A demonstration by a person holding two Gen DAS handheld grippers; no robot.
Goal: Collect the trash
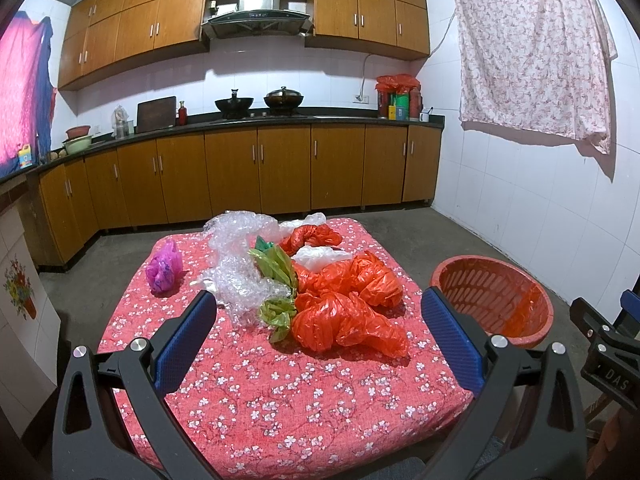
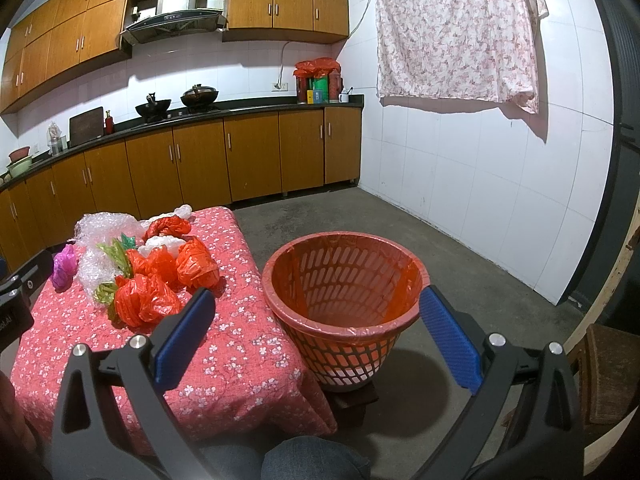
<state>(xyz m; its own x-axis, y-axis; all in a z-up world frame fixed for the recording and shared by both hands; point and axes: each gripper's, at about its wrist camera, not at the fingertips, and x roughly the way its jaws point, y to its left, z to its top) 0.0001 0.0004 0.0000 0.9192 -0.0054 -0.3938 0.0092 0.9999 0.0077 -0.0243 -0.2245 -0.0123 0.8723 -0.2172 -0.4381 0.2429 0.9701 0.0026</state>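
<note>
A heap of crumpled plastic lies on the table with the red flowered cloth (image 1: 280, 392): orange bags (image 1: 344, 312), green bags (image 1: 276, 268), bubble wrap (image 1: 240, 248), a white bag (image 1: 320, 258) and a purple bag (image 1: 164, 268) off to the left. My left gripper (image 1: 320, 332) hovers open above the table's near half, short of the heap, nothing between its blue pads. An orange slatted bin (image 2: 344, 300) with a red liner stands right of the table. My right gripper (image 2: 316, 332) is open in front of the bin, empty.
The bin rests on a small dark block (image 2: 356, 398) on the concrete floor (image 2: 440, 248). Wooden cabinets (image 1: 256, 168) and a counter with woks run along the back wall. A flowered sheet (image 2: 456, 28) hangs on the right wall. A person's knee (image 2: 312, 460) is below.
</note>
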